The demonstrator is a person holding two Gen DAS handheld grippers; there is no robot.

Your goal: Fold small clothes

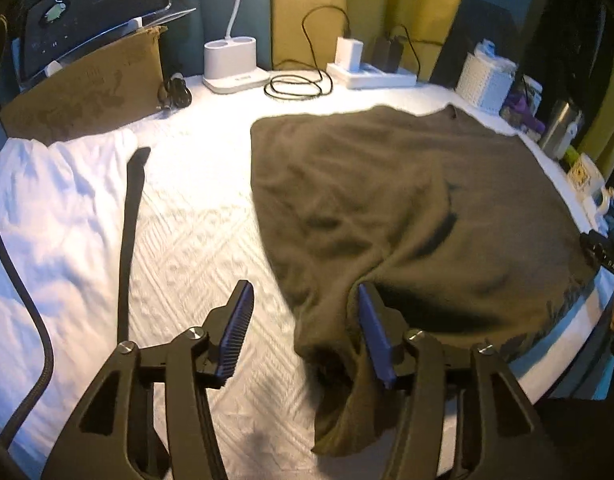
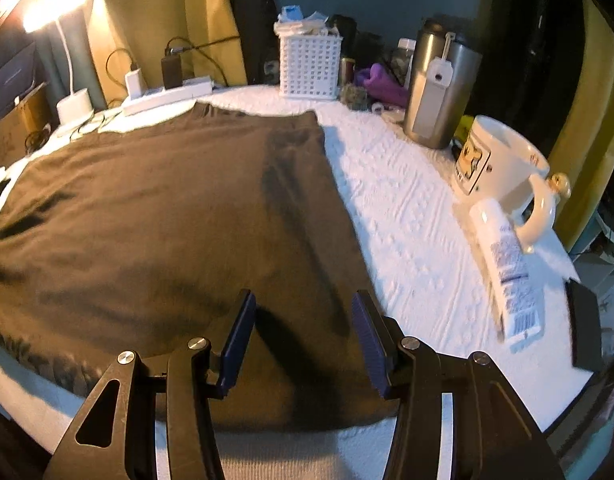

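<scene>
A dark olive-brown garment [image 1: 407, 200] lies spread flat on the white textured table cover [image 1: 195, 208]. My left gripper [image 1: 305, 288] is at its near left corner, jaws apart. A bunched fold of the cloth [image 1: 339, 380] sits between the fingers and rests against the right pad [image 1: 373, 332]; the left pad [image 1: 237, 332] is clear of it. In the right wrist view the same garment [image 2: 167, 208] fills the left and middle. My right gripper [image 2: 303, 295] hovers open over its near right edge, with nothing pinched.
A white cloth [image 1: 47, 208] and a black strap [image 1: 129, 232] lie to the left, with a cardboard box [image 1: 87, 88] behind. A lamp base [image 1: 231, 60] and power strip [image 1: 371, 74] line the back. A basket [image 2: 309, 64], steel tumbler [image 2: 435, 92], mug [image 2: 503, 160] and tube [image 2: 507, 268] crowd the right.
</scene>
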